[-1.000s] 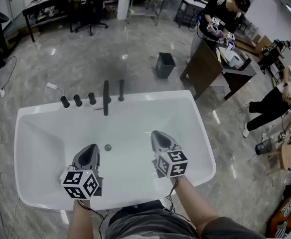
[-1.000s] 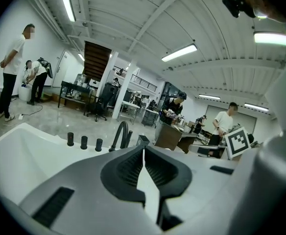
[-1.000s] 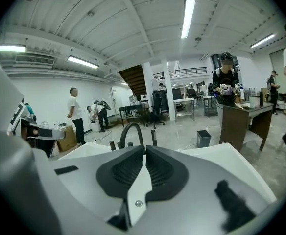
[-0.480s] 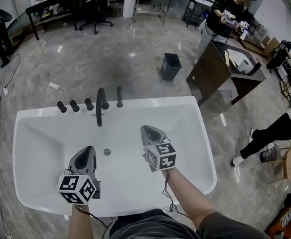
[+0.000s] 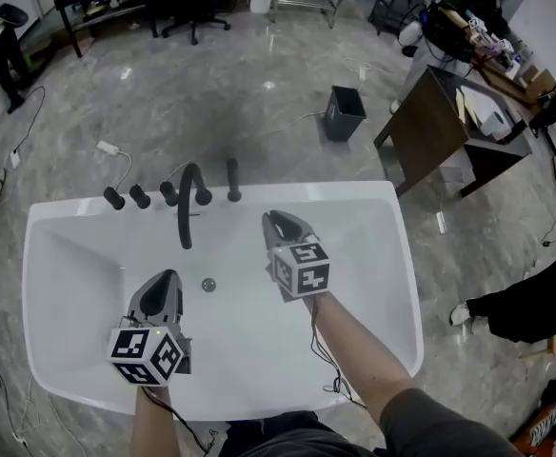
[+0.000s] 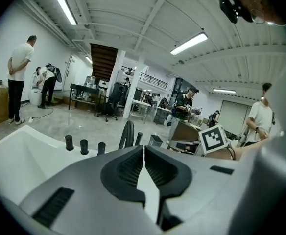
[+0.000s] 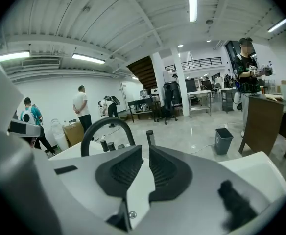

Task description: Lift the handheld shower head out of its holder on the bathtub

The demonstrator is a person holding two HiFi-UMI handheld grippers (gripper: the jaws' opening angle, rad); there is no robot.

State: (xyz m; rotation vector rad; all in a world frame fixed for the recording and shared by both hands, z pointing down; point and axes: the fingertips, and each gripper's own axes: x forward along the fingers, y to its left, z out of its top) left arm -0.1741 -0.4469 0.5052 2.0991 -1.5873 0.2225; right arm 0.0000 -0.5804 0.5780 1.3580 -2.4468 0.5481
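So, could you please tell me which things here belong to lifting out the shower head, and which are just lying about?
For the job: handheld shower head, bathtub, right gripper, left gripper.
Just lying about: spout, knobs, bin, desk.

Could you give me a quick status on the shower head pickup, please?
Left gripper and right gripper shut, empty, over the bathtub. Shower head in its holder, untouched. Faucet beside it, nothing between.
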